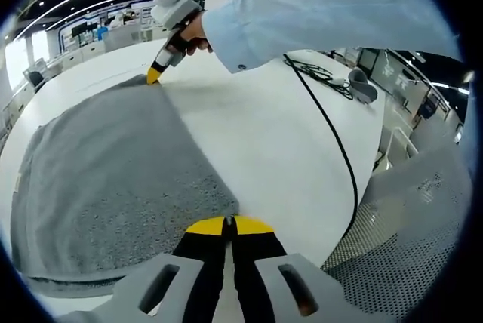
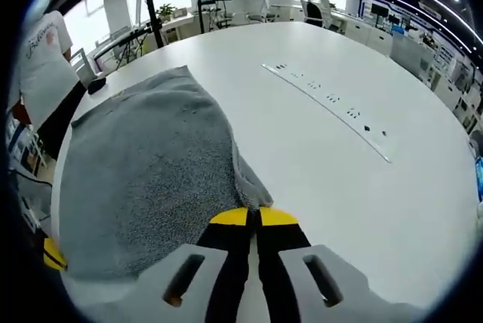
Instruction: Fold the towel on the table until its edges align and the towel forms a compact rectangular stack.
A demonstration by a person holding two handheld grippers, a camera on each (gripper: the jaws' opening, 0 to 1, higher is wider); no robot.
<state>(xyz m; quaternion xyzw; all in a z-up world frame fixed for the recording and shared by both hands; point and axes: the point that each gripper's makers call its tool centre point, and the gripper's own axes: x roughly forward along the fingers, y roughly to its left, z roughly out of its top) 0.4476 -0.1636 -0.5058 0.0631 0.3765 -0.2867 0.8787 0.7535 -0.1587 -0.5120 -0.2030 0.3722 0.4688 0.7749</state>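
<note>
White table [image 2: 355, 187] bears the grey towel [image 2: 151, 179] lying flat, and each gripper, left [image 1: 229, 225] and right [image 2: 253, 216], pinches a corner of the same edge with jaws pressed together, so the towel's body stretches away toward the opposite edge.

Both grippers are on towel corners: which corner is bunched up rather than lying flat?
The corner at the right gripper: there the grey towel rises in a folded ridge into the shut tips. The corner at the left gripper lies flat on the white table.

towel [image 1: 113, 179] corner hidden between jaws
</note>
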